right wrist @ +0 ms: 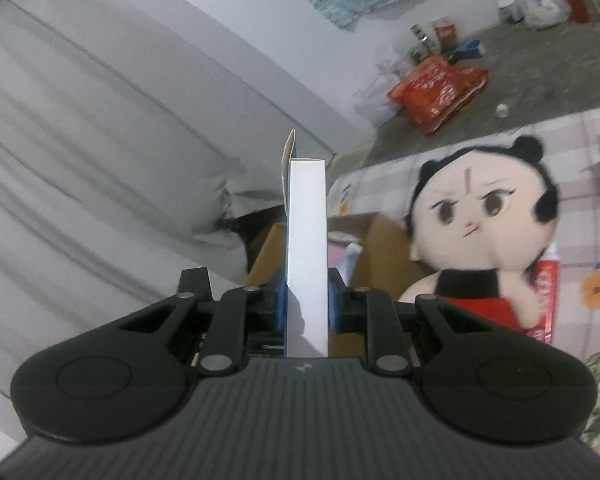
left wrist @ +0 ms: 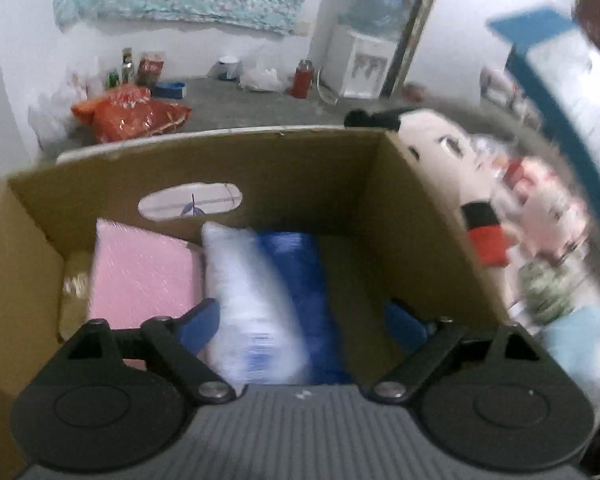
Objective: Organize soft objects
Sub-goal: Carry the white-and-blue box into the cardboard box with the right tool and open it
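Observation:
A cardboard box [left wrist: 300,160] sits open below my left gripper [left wrist: 304,320]. Inside lie a pink pack [left wrist: 144,272] and a white and blue soft pack [left wrist: 268,300]. The left gripper's blue fingers are spread wide, and the white and blue pack lies between them, untouched as far as I can tell. My right gripper [right wrist: 304,300] is shut on a white and blue flat carton [right wrist: 306,248], held upright. A plush doll [right wrist: 484,216] with black hair and red clothes stands right of the cardboard box [right wrist: 380,248]; it also shows in the left wrist view [left wrist: 452,160].
The box and doll rest on a patterned bedcover [right wrist: 580,184]. Red snack bags [left wrist: 128,116], cans and a red bottle [left wrist: 302,78] lie on the grey floor behind. A water dispenser [left wrist: 368,60] stands at the wall. A grey curtain [right wrist: 100,160] hangs left.

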### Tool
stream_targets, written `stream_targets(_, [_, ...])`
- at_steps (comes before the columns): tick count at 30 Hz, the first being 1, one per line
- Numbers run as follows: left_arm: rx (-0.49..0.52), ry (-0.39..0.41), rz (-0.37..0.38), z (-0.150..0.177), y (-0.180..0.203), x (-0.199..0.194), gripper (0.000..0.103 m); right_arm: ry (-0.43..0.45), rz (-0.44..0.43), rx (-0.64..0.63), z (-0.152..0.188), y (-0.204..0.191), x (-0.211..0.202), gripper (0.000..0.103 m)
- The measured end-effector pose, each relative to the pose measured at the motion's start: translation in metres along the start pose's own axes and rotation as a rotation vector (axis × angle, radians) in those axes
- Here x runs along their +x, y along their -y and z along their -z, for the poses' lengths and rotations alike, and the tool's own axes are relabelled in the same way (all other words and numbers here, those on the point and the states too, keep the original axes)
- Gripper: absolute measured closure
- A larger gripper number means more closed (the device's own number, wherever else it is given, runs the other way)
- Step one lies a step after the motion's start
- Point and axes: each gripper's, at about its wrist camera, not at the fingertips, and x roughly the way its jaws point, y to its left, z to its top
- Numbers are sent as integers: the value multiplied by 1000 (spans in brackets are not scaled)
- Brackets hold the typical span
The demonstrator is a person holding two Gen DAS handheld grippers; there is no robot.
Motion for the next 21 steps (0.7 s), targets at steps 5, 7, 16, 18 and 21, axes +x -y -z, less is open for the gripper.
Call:
stream_targets(5, [-77, -43, 34, 3, -15, 15, 83, -12, 15, -1, 7, -6, 16, 84])
stream_targets(7, [-113, -25, 83, 1, -23, 22, 94, -27, 1, 8, 10, -8, 22, 84])
stream_targets(16, [-249, -37, 296, 0, -34, 40, 52, -47, -5, -39, 13, -20, 30, 84])
stream_targets(18, [-230, 63, 216, -1, -35, 9, 27, -49, -8, -44, 13, -19, 29, 84])
stream_targets(21, [-172, 116, -8, -7, -39, -13, 28, -45, -11, -30, 13, -16, 29, 83])
